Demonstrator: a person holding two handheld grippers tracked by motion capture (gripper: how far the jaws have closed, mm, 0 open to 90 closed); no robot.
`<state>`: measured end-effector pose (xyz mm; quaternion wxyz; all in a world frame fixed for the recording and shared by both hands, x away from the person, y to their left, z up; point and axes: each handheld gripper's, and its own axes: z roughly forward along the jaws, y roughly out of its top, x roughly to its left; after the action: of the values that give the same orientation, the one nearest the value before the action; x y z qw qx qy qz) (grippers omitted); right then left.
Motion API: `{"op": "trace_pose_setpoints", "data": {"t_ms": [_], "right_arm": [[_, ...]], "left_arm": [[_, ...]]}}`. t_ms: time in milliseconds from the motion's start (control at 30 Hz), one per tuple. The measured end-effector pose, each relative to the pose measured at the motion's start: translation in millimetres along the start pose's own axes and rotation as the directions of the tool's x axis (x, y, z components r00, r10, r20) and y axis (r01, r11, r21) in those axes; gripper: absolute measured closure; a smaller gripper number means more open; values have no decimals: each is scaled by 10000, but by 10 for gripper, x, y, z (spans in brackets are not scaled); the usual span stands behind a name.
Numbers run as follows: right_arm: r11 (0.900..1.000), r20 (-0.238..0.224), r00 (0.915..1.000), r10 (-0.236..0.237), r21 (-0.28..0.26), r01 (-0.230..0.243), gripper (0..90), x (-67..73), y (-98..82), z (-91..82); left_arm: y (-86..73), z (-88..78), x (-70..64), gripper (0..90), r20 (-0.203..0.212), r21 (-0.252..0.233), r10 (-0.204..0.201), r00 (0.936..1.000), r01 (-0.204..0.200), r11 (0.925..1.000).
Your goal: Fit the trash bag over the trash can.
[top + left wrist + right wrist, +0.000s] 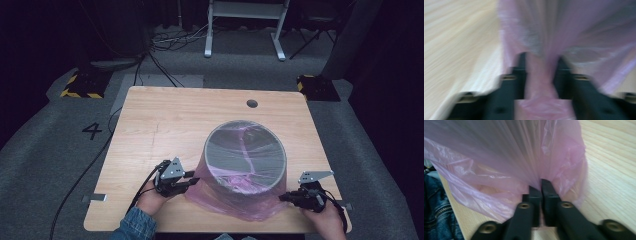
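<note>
Pink bag (235,200) over bin (245,155), between grippers: left (192,183) spread astride film (blurred), right (283,198) pinching it.

Each tool, the left tool (189,180) and the right tool (286,197), is black with two flat-faced jaws, brass-coloured screw inserts behind the jaws, a grey three-cornered plate on top and a black cable trailing behind. A blue denim sleeve (134,224) sits behind the left tool.

High view overhead; gripper views close on pink bag (235,200).
</note>
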<state>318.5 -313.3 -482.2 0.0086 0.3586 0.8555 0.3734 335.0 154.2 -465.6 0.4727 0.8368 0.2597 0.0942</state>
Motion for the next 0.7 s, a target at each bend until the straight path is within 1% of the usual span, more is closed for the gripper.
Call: {"op": "trace_pose_setpoints", "data": {"t_ms": [33,67,100,133,167,233,367,400,467,500,533,600,667,700], "right_arm": [[9994,96,10000,4,-338,-1,559,-1,-11,-21],[9987,-12,10000,1,-515,-2,533,-5,-16,-44],[9976,-209,9998,-11,-689,-4,489,-9,-20,-78],[9961,-376,9993,-73,-877,40,437,-15,-17,-113],[9952,-491,9988,-83,-977,34,406,-18,-13,-152],[9920,-576,9983,-99,-1265,25,368,-23,-10,-235],[9834,-554,9981,-260,-1809,156,344,-23,-17,-397],[9811,-531,9982,-285,-1925,177,343,-23,-18,-438],[9746,-392,9989,-249,-2232,156,394,-16,-11,-534],[9690,-305,9993,-199,-2466,118,397,-9,-1,-590],[9629,-126,9999,-93,-2697,56,402,-1,17,-643],[9557,196,9998,-65,-2943,120,406,11,68,-744],[9510,580,9983,-2,-3086,181,411,18,124,-831],[9505,736,9973,27,-3102,203,412,21,153,-868]], "left_arm": [[-5,-34,27,526,119,-129,-170,9998,172,9998],[-10,-81,49,496,145,-318,-296,9995,301,9990],[-13,-130,57,463,93,-524,-284,9996,289,9982],[-16,-180,58,443,43,-678,-247,9997,249,9974],[-19,-225,53,430,-35,-837,-219,9998,215,9963],[-26,-294,51,408,-101,-1004,-184,9998,173,9948],[-85,-385,44,390,-57,-1146,-139,9999,132,9933],[-106,-407,49,389,-202,-1107,-122,9997,99,9938],[-151,-450,74,388,-465,-1059,-212,9987,162,9942],[-173,-467,91,388,-645,-995,-313,9974,248,9947],[-188,-476,110,388,-921,-845,-363,9951,285,9960],[-216,-475,139,390,-1364,-577,-616,9887,542,9969],[-241,-460,174,395,-1855,-334,-842,9790,793,9963],[-255,-456,194,396,-2103,-199,-883,9736,861,9961]]}}
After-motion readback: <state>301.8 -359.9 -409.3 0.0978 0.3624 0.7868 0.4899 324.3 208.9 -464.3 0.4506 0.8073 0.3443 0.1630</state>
